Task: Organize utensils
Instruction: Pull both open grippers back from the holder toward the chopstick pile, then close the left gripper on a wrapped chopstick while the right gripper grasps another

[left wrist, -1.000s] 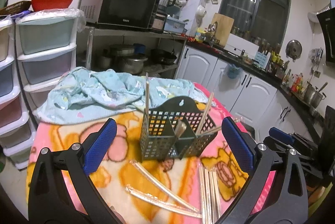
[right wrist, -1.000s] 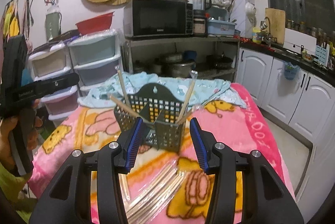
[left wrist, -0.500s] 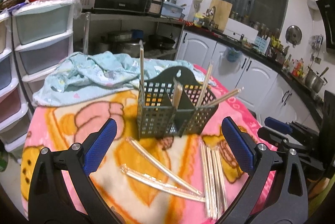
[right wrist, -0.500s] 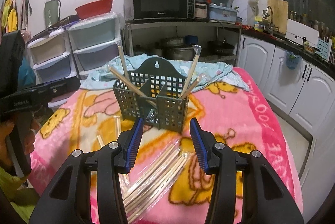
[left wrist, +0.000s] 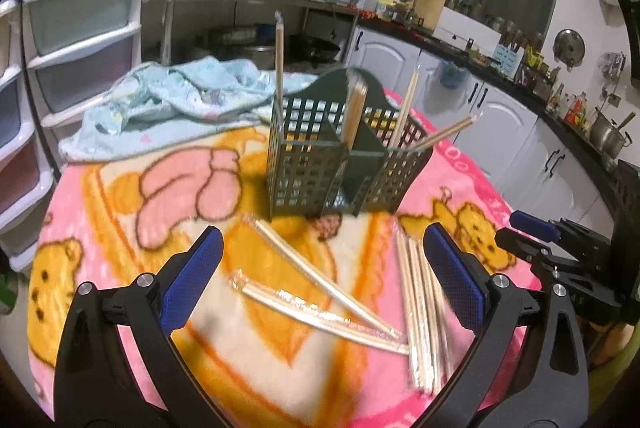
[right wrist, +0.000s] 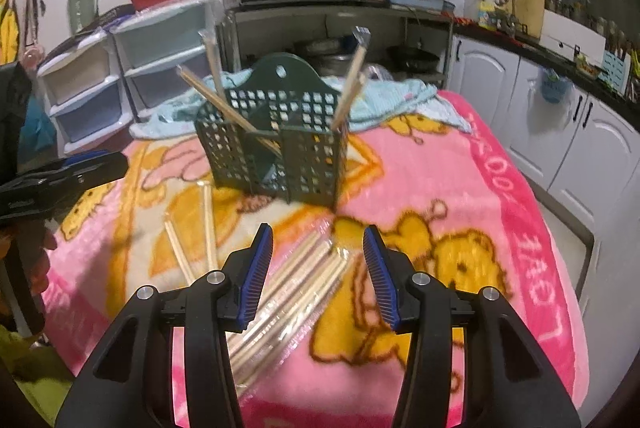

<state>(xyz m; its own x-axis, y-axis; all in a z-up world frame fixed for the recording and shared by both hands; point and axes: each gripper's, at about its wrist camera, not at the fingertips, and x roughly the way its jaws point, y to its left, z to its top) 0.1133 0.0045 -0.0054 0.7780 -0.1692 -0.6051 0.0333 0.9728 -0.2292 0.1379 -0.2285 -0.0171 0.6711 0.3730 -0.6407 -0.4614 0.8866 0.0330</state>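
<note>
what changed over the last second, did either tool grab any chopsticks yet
Both tools have come down toward the wrapped chopsticks on the pink blanket. Nothing was grabbed or let go: the left tool stays wide open and the right tool open and empty. The green holder and the chopsticks lie as before.

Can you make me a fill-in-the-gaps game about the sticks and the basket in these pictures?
1. The dark green plastic grid basket stands on a pink cartoon ____.
2. Wrapped wooden chopsticks lie on the blanket, ____ the basket.
3. The right claw holds ____.
4. The left claw has its blue pads wide ____.

Missing words: blanket; outside; nothing; open
</note>
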